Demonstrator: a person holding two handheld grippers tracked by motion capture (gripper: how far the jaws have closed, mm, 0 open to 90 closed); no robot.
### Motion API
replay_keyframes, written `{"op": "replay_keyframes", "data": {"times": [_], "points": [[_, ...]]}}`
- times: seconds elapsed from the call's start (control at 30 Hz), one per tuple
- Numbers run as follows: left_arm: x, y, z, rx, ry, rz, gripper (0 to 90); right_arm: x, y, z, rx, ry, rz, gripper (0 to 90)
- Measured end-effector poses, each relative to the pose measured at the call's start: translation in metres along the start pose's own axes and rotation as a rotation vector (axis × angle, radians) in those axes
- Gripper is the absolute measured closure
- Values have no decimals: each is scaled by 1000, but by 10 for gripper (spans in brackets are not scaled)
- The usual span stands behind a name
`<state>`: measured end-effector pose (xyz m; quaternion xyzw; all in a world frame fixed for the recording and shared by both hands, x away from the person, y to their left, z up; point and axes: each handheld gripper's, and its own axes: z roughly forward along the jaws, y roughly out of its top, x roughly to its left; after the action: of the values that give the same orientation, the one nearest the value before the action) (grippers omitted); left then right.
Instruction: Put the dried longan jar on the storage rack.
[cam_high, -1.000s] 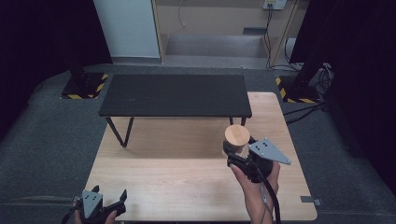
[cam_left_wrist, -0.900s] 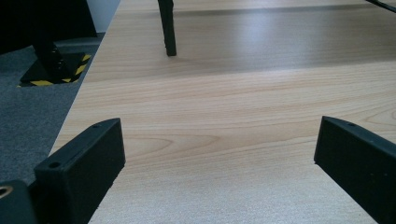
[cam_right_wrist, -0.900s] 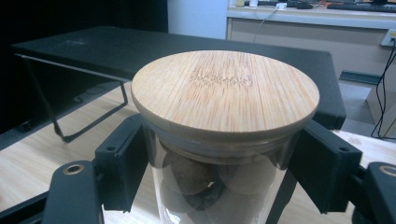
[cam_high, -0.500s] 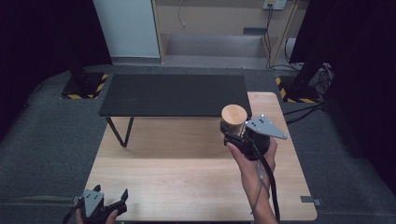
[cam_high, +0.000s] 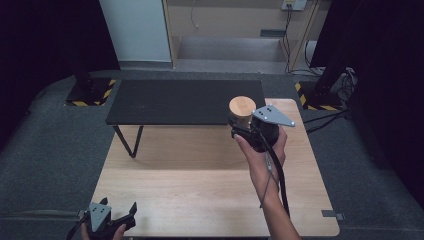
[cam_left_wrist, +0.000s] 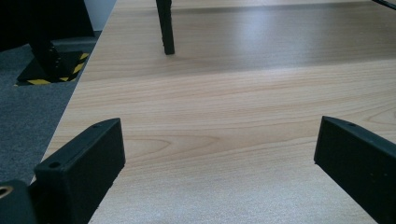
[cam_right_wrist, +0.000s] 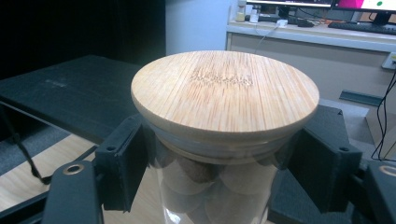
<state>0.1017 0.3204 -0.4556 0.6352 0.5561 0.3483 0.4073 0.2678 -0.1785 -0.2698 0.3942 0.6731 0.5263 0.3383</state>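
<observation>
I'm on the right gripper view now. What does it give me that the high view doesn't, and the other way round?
Right gripper view: the jar is clear glass with rounded pieces inside, and the claw's jaws clamp it just under the lid.
High view: the left claw open at the near left edge of the wooden table, and the black bench in full.
Both: the bamboo lid and the right claw holding the jar.
</observation>
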Motion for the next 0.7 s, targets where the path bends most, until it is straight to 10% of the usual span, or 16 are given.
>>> {"op": "replay_keyframes", "data": {"times": [0.7], "points": [[1, -1, -1, 2, 4, -3, 7, -12, 8, 42, 29, -31, 18, 261]]}}
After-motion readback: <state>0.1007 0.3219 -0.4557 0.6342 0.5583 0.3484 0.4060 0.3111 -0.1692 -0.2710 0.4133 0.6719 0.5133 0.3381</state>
